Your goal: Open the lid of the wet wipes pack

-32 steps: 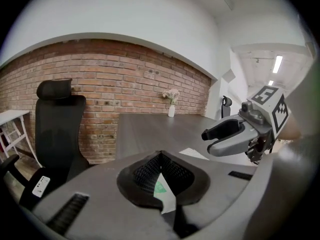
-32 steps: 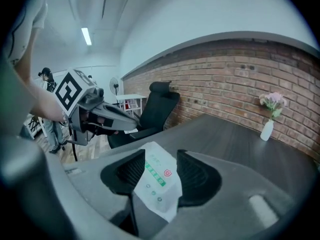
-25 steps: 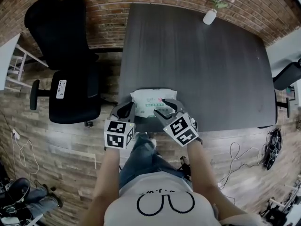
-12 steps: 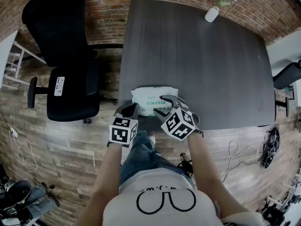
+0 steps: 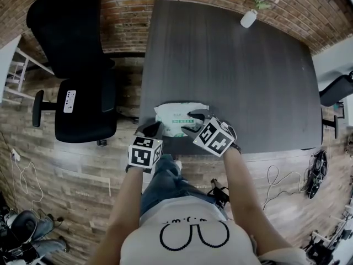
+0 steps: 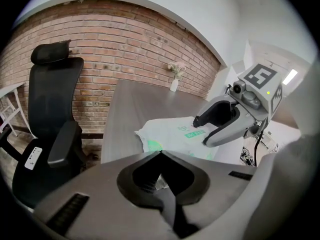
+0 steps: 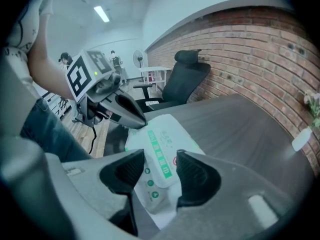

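View from above of a person standing at the near edge of a dark table (image 5: 237, 70), holding a gripper in each hand. A white wet wipes pack (image 5: 177, 115) with green print lies flat on the table, close to that near edge and between the two grippers.

The left gripper (image 5: 150, 129) sits at the pack's near left corner. Its fingers are closed, tips pressed together right at the edge of the pack. Whether any of the wrapper is caught between them cannot be told.

The right gripper (image 5: 194, 122) angles down over the pack's right half. Its fingers are apart and have just been closing a little. They straddle the pack's lid (image 7: 159, 153), a white flap with a green band, which lies flat and closed. The pads are not seen pressing on it.

At the table's far corner stands a small white vase (image 5: 247, 19) of pale flowers. A black office chair (image 5: 77, 76) stands left of the table, before a brick wall.
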`<state>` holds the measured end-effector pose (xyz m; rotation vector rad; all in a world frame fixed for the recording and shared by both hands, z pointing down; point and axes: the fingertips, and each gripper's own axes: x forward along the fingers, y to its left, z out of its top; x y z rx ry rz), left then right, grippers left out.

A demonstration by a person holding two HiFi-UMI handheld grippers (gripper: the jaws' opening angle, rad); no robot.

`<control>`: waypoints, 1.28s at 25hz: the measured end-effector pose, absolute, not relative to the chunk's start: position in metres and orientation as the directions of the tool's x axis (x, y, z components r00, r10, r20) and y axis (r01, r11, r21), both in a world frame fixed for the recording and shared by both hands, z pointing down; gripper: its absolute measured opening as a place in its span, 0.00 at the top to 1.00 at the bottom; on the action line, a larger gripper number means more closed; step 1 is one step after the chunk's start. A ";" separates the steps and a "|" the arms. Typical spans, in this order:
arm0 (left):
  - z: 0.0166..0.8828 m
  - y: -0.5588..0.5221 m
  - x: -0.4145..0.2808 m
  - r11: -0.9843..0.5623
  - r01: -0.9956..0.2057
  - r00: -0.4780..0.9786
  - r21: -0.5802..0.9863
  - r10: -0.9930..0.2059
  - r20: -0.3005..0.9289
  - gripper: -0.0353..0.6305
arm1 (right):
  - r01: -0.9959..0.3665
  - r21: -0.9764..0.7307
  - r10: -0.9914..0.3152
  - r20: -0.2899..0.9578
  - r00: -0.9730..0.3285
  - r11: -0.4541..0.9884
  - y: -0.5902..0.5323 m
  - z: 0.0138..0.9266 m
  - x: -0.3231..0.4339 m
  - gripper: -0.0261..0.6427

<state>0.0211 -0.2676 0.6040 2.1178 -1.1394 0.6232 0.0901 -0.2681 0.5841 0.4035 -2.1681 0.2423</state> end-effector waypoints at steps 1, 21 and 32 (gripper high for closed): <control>0.604 -0.268 0.021 -0.415 -0.853 0.512 0.317 -0.543 0.665 0.95 | -0.375 -0.045 -0.186 0.809 -0.557 0.926 -0.269 0.583 0.090 0.66; 0.605 -0.266 0.019 -0.437 -0.839 0.524 0.323 -0.495 0.693 0.95 | -0.369 -0.042 -0.189 0.801 -0.568 0.928 -0.272 0.570 0.088 0.72; 0.553 -0.305 0.017 -0.473 -0.831 0.545 0.292 -0.590 0.596 0.95 | -0.396 0.042 -0.285 0.765 -0.577 0.917 -0.290 0.535 0.088 0.85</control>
